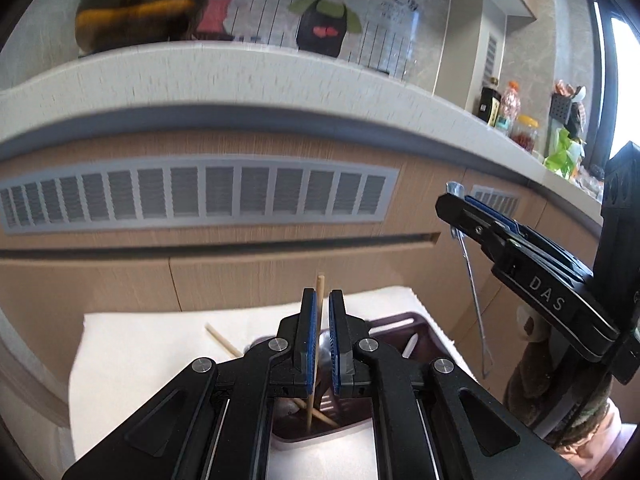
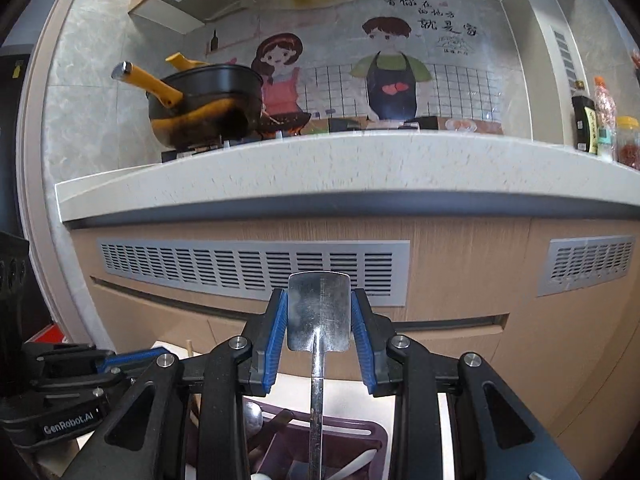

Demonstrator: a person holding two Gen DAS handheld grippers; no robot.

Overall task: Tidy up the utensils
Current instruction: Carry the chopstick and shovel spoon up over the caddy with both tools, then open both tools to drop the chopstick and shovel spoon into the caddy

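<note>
My left gripper point(image 1: 322, 300) is shut on a wooden chopstick point(image 1: 320, 284) that stands upright between its blue pads. Beneath it a dark purple utensil tray point(image 1: 424, 332) holds more chopsticks, a metal spoon and a white spoon point(image 1: 412, 346). Another chopstick point(image 1: 222, 340) lies on the white cloth point(image 1: 140, 352) to the left of the tray. My right gripper point(image 2: 319, 316) is shut on the blade of a metal spatula point(image 2: 319, 312), whose handle hangs down over the purple tray point(image 2: 376, 436). The left gripper point(image 2: 164, 350) shows at the lower left of the right wrist view.
A speckled white counter point(image 2: 320, 160) runs across ahead, above wooden cabinet fronts with grey vent grilles point(image 2: 256, 268). A black pot with yellow handles point(image 2: 204, 100) sits on the stove at the left. Bottles and jars point(image 2: 600, 120) stand at the counter's right end.
</note>
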